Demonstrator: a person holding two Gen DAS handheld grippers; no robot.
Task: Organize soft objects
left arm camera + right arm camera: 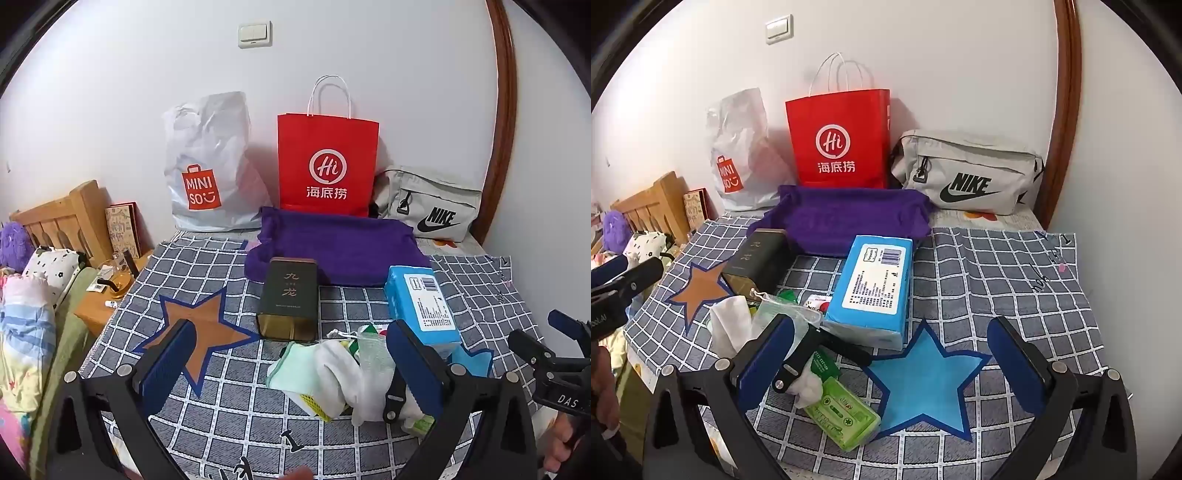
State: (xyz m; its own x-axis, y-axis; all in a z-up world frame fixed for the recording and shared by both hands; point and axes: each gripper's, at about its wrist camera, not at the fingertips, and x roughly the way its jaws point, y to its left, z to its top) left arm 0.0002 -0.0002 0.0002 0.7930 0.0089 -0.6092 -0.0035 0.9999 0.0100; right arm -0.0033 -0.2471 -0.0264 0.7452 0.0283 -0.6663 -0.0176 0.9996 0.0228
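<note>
A pile of soft things (332, 376) lies on the checked cloth: white socks, a pale green cloth, a mesh pouch, a black strap. It also shows in the right wrist view (738, 325). A blue tissue pack (421, 302) (871, 288) and a dark tin (290, 299) (757, 262) lie behind it, next to a purple cloth bag (332, 247) (842, 218). A green cassette case (846, 413) lies by the blue star. My left gripper (291, 365) is open above the pile. My right gripper (894, 358) is open above the blue star (923, 380).
A white Miniso bag (207, 166), a red paper bag (328, 162) and a grey Nike pouch (428, 206) lean on the back wall. A wooden headboard (62, 218) and bedding (26, 325) are at the left. A brown star (207, 328) marks the cloth.
</note>
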